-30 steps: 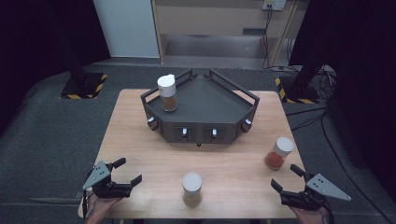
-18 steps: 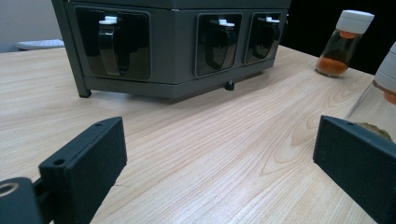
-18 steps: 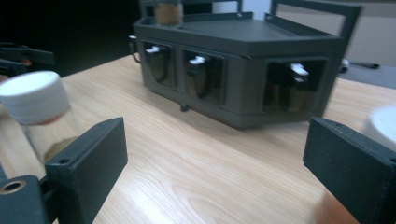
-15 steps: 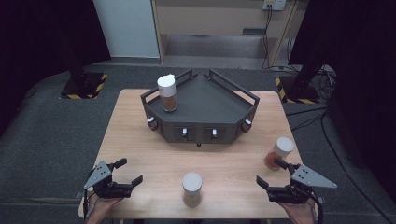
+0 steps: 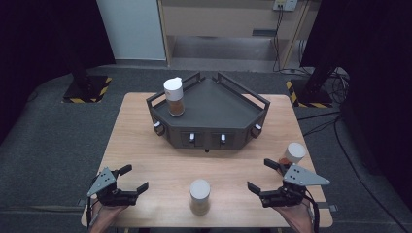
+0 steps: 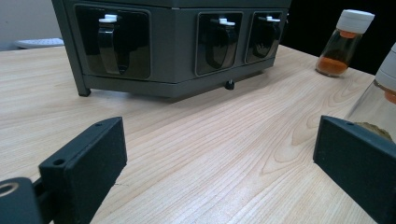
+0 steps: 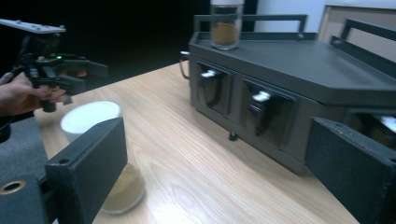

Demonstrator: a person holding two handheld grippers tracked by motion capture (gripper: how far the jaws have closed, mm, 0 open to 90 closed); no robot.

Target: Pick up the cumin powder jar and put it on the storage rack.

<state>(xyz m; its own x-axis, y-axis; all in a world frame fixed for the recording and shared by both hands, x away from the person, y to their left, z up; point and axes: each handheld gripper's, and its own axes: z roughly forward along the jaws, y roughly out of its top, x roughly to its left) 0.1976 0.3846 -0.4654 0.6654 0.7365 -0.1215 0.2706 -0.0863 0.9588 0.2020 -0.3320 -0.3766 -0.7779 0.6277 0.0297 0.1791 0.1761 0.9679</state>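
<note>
While both of my grippers sat low near the front edge of the wooden table, their jaws were spread wide and gripped nothing. Left gripper was at the front left corner, jaws gaping, bare wood grain between them, touching no jar. Right gripper was at the front right, jaws equally wide apart and empty, turned toward the table's middle. Its flat grey triangular plate sat on top.

Nearest jar, the white-capped spice jar, stood upright at the front centre between the two grippers, apart from both; clear glass, tan powder at the bottom. In the right gripper view that jar sat just behind the left jaw; I could not tell whether they touched. A second spice jar, white cap, orange powder, stood upright near the right edge, just beyond the right gripper. In the left gripper view it showed far off at upper right.

Dark grey angular rack sat at the table's back centre, matte, railed top, front face with recessed slots and white tabs. A third jar, brown contents, stood upright on its top left corner.
</note>
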